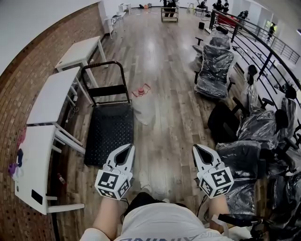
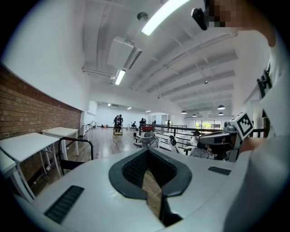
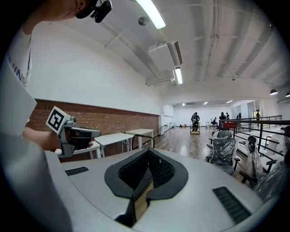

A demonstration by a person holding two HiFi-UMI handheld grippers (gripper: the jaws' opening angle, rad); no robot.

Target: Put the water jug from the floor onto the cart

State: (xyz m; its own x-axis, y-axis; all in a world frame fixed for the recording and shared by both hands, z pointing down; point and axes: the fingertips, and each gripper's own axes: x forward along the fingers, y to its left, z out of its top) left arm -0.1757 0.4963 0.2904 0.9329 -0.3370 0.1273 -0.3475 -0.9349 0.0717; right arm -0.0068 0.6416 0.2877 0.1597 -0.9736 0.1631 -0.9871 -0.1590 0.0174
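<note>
The clear water jug [image 1: 144, 107] with a red cap stands on the wooden floor, just right of the black flat cart [image 1: 109, 133]. The cart's black handle [image 1: 106, 80] rises at its far end. My left gripper [image 1: 130, 148] hovers over the floor by the cart's near right corner, jaws together and holding nothing. My right gripper [image 1: 195, 148] hangs level with it further right, also shut and empty. Both are well short of the jug. In the left gripper view the cart handle [image 2: 77, 146] shows left of the jaws [image 2: 147, 152]. The jug is hidden there.
White tables [image 1: 51, 94] line the brick wall at left. Chairs wrapped in plastic [image 1: 214, 70] crowd the right side by a black railing [image 1: 263, 52]. People and a trolley stand far down the hall [image 1: 169, 12]. The person's feet [image 1: 150, 190] are below the grippers.
</note>
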